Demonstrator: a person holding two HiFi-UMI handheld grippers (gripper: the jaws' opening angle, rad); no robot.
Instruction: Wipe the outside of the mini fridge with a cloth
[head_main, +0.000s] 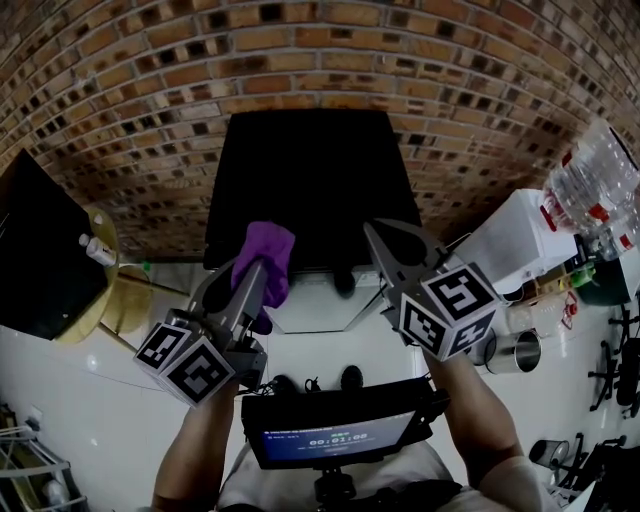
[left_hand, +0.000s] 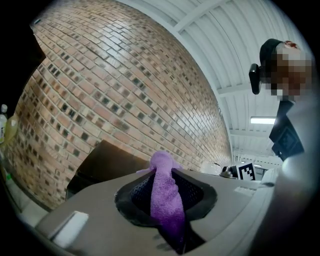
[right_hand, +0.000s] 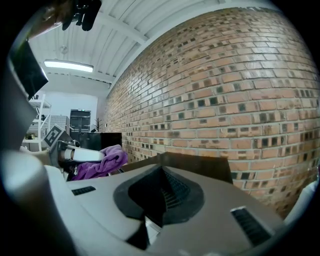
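While the person faces the brick wall (head_main: 120, 90), a small bottle (head_main: 97, 249) rests on a round wooden worktop (head_main: 122, 302) at the far left. Next along, the left tongs (head_main: 258, 272) are clamped on a purple cloth (head_main: 267, 256). The cloth bunches out past their tips in front of the black mini fridge (head_main: 310, 180); I cannot tell whether it touches. The fridge sits against the wall, straight ahead. Right of the cloth, the right tongs (head_main: 378, 235) are pressed together on nothing. Clear plastic bottles (head_main: 595, 180) stand at the far right.
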